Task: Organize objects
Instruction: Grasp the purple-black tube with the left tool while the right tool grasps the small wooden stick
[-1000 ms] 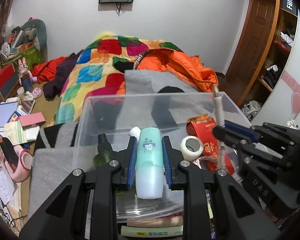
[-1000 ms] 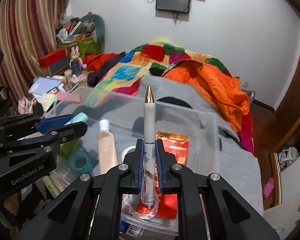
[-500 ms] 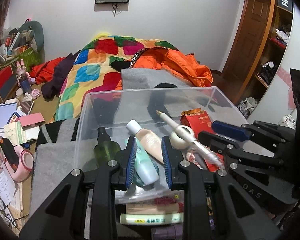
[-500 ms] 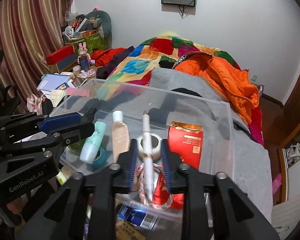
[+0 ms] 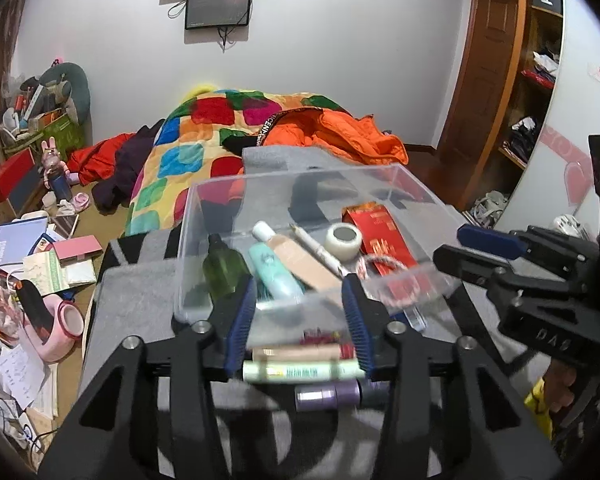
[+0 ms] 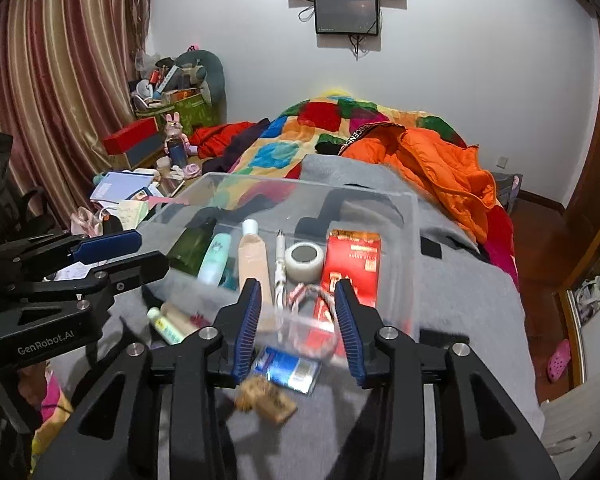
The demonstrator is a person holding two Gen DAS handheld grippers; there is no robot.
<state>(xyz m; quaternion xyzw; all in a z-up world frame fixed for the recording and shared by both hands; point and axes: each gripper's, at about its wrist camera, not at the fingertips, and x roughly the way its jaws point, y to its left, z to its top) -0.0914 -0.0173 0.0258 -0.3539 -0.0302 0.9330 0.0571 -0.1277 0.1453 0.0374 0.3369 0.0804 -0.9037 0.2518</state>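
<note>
A clear plastic box (image 5: 198, 216) (image 6: 414, 216) stands on a grey blanket. In it lie a mint bottle (image 5: 276, 278) (image 6: 216, 258) and a white pen (image 5: 320, 250) (image 6: 280, 260), beside a beige tube (image 6: 254, 256), a dark green bottle (image 5: 220, 268), a tape roll (image 6: 304, 256) and a red packet (image 6: 352, 264). My left gripper (image 5: 300, 312) (image 6: 152, 250) hangs just before the box's near wall, jaws opening, nothing between them. My right gripper (image 6: 297, 300) (image 5: 466, 246) hovers alongside to the right, jaws also opening and holding nothing.
Loose tubes (image 5: 300, 370) and a blue packet (image 6: 288, 368) lie on the blanket (image 6: 460, 300) in front of the box. Behind it are a patchwork quilt (image 5: 204, 140) and an orange jacket (image 6: 440, 160). Books and clutter (image 5: 28, 248) cover the floor at left.
The left gripper let go of the mint bottle and the right let go of the pen; both now lie in the box. Both grippers opened and drew back from the box.
</note>
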